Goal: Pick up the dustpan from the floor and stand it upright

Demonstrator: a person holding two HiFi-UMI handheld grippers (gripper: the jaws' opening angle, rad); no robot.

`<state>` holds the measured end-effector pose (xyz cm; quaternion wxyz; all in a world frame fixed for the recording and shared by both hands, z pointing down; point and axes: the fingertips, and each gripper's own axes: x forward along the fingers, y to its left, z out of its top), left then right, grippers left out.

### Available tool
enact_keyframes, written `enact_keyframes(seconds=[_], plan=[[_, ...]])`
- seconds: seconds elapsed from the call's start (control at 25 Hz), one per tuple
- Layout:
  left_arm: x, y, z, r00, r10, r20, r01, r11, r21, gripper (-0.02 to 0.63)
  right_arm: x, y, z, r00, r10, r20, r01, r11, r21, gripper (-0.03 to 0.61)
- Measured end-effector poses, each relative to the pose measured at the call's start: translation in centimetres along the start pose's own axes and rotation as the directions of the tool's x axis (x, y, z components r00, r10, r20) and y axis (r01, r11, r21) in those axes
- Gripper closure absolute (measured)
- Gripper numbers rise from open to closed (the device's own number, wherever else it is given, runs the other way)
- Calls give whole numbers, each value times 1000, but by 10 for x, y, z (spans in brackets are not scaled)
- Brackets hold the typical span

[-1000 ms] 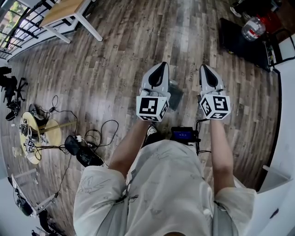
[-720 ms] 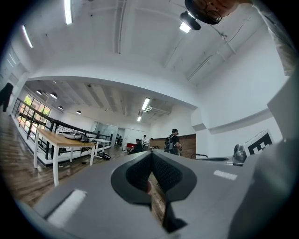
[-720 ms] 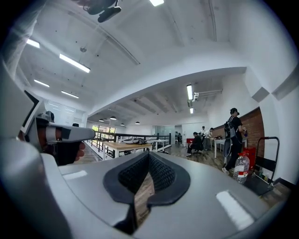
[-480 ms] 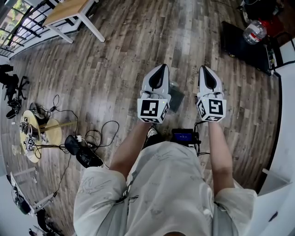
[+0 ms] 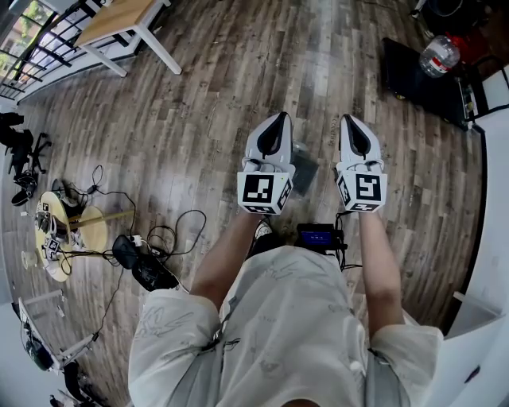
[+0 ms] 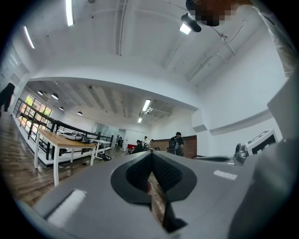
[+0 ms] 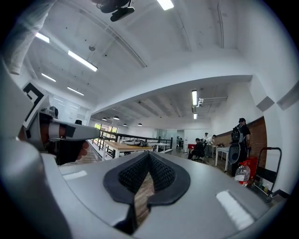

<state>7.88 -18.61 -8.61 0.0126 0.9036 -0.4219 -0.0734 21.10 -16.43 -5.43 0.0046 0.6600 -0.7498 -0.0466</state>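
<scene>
Approach step: left tongs (image 5: 281, 116) and right tongs (image 5: 348, 119) both closed, empty; next, open and lower to probable dustpan (image 5: 305, 169).

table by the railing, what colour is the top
Table top: light wood, best in head view.

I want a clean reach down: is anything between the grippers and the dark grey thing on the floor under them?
Nothing visible does. The dark grey thing, probably the dustpan, lies on bare floor below the gap between left gripper and right gripper; the left one covers its edge.
</scene>
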Motion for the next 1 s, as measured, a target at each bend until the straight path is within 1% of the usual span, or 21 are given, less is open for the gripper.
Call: enact_keyframes(seconds=[0.08, 0.24, 0.52, 0.84, 1.0], plan=[[-4, 1, -1, 1000, -1, 2, 1, 1000, 1, 594, -2, 4, -3, 1000, -3, -1, 3, 1000, -2, 574], [-26, 15, 3, 1000, 0, 0, 0, 1000, 2, 594, -7, 27, -1, 1000, -6, -7, 6, 1000, -6, 574], [-1, -2, -5, 1000, 5, -6, -5, 1000, 5, 594, -3, -4, -7, 1000, -5, -9, 5, 1000, 0, 574], [-6, -2, -15, 1000, 6, -4, -6, 1000, 6, 594, -6, -1, -21, 1000, 1, -15, -1, 1000, -4, 574], [-9, -4, -13, 1000, 4, -3, -4, 1000, 8, 594, -9, 0, -21, 1000, 2, -16, -2, 1000, -4, 574]])
